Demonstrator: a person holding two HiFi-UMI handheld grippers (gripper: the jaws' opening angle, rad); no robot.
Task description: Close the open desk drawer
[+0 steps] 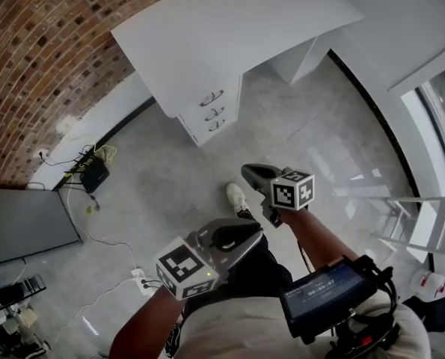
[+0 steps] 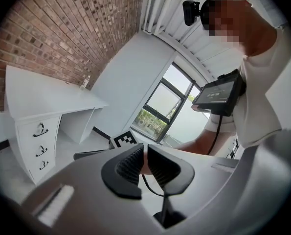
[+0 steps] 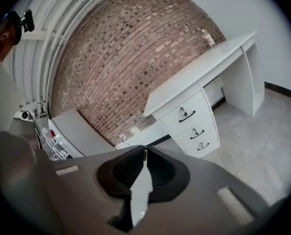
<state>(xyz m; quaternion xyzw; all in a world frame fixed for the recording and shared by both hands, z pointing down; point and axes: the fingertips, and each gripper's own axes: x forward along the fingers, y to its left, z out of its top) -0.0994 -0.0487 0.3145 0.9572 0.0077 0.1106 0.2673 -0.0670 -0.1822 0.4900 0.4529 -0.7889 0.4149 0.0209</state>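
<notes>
Drawers: the white three-drawer stack (image 1: pixel 213 112) under the white flat-topped desk (image 1: pixel 222 21) sits at 12 o'clock in your head view, well apart from both grippers. All three fronts look flush in the right gripper view. Your left gripper (image 1: pixel 241 236) hangs at 6 o'clock, jaws nearly together with only a thin slit, nothing between. Your right gripper (image 1: pixel 253 176) is at its 1 o'clock, jaw tips touching, nothing held, beside your white shoe (image 1: pixel 235 197). Red brick wall (image 1: pixel 43 66) at 10 o'clock.
</notes>
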